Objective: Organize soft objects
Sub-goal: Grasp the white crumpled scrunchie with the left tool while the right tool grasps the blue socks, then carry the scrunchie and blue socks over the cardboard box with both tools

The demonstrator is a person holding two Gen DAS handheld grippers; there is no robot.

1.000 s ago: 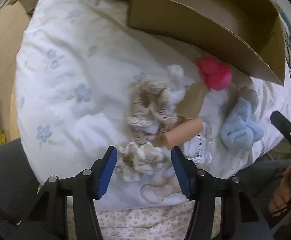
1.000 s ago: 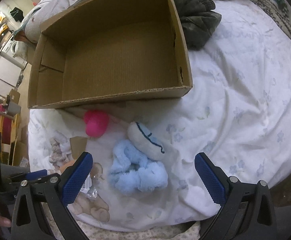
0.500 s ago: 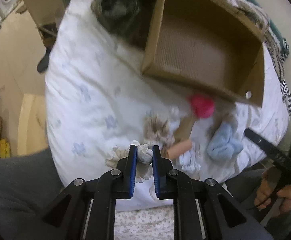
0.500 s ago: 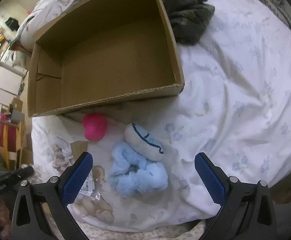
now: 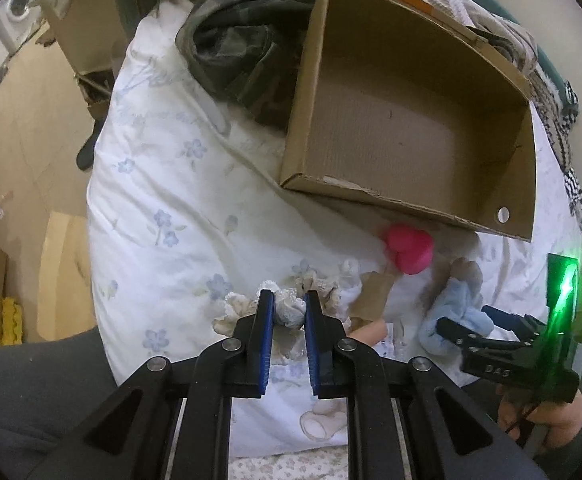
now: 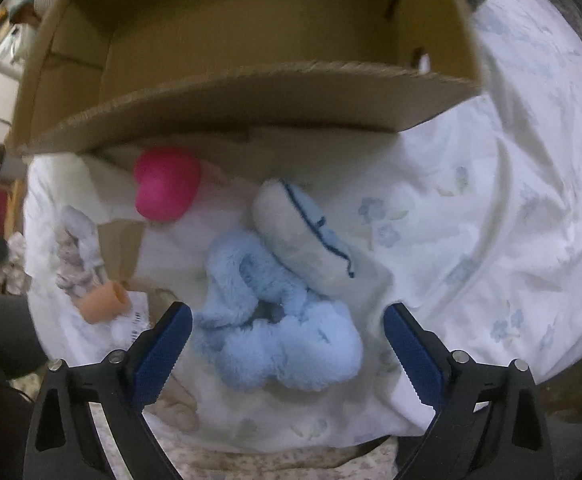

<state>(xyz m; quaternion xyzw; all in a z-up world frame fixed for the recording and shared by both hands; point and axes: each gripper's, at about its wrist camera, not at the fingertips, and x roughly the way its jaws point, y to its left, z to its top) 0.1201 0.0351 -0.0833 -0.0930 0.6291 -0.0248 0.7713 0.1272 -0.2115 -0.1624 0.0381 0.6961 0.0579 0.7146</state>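
Note:
My left gripper [image 5: 287,312] is shut on a cream frilly scrunchie [image 5: 289,310] and holds it above the bed. An open cardboard box [image 5: 411,128] lies beyond it. My right gripper [image 6: 287,324] is open, its jaws straddling a fluffy blue scrunchie [image 6: 275,320] on the sheet; it also shows in the left wrist view [image 5: 455,312]. A white pad with blue trim [image 6: 303,236] leans on the blue one. A pink ball-like toy [image 6: 167,188] lies by the box front, also in the left wrist view [image 5: 409,250]. A beige-white scrunchie [image 6: 77,256] and a peach tube [image 6: 103,302] lie at left.
A dark camouflage garment [image 5: 243,40] lies left of the box. The floral white sheet [image 5: 163,200] covers the bed; its left edge drops to the floor. A striped blanket [image 5: 575,168] lies on the right. The box front wall [image 6: 251,100] stands close ahead of the right gripper.
My left gripper shut on the cream scrunchie and lifted it up and back. My right gripper moved forward and down until its open jaws straddle the blue scrunchie.

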